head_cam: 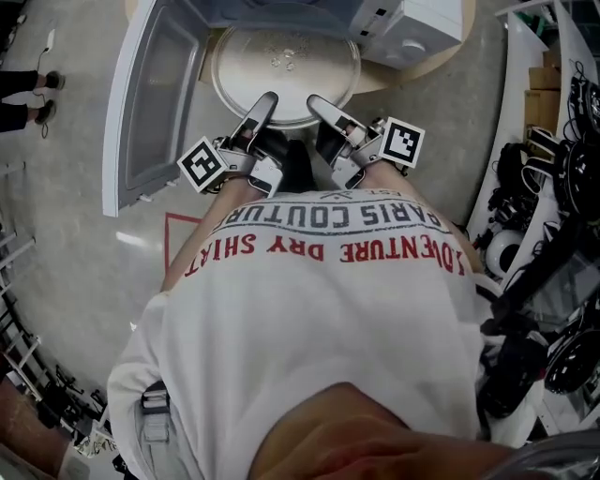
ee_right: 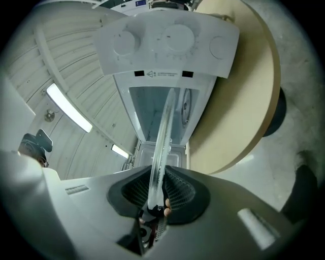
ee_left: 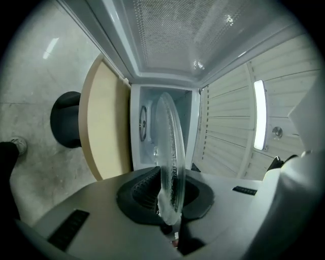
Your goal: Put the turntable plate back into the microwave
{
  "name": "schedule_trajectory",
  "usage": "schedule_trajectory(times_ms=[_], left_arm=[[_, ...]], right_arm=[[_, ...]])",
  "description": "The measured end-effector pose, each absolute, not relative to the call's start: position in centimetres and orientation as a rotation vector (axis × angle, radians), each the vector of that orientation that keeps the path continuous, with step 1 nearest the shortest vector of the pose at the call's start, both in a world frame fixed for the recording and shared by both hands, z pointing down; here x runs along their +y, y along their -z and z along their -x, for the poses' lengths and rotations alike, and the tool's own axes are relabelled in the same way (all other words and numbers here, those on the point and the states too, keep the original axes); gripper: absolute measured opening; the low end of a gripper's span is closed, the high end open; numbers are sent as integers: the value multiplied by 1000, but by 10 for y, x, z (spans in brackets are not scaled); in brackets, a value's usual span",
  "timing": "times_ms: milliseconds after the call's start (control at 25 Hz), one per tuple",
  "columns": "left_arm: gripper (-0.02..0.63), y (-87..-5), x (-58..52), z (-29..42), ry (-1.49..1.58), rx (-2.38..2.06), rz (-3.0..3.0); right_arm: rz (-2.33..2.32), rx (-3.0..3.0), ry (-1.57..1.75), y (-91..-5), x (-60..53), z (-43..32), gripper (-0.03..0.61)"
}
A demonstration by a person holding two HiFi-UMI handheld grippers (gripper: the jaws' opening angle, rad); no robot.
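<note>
Currently both are clamped on the turntable plate [head_cam: 286, 66]: left hand-held gripper [head_cam: 265, 103] and right hand-held gripper [head_cam: 315, 103] each pinch its near rim, side by side, plate at the open microwave's [head_cam: 412, 28] mouth.

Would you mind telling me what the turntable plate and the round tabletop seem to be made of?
The turntable plate: likely clear glass, glossy; the microwave cavity shows through it. The tabletop: pale beige, matte, perhaps wood or laminate; the look leaves that open.
</note>
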State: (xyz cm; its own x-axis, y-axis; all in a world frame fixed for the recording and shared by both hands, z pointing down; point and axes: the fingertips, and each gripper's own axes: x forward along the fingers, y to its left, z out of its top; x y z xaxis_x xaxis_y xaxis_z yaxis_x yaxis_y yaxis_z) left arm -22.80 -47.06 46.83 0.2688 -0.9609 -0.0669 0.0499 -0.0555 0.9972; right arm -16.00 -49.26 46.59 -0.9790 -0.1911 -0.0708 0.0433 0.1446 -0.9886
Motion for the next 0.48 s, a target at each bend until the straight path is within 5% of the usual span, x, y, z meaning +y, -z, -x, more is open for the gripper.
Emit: schedule_trajectory(times_ms=[480], left_arm=[[23,-501,-517,264,1059,-978,-1313]], right_arm=[[201,2129,1999,-502,-541,196,48]])
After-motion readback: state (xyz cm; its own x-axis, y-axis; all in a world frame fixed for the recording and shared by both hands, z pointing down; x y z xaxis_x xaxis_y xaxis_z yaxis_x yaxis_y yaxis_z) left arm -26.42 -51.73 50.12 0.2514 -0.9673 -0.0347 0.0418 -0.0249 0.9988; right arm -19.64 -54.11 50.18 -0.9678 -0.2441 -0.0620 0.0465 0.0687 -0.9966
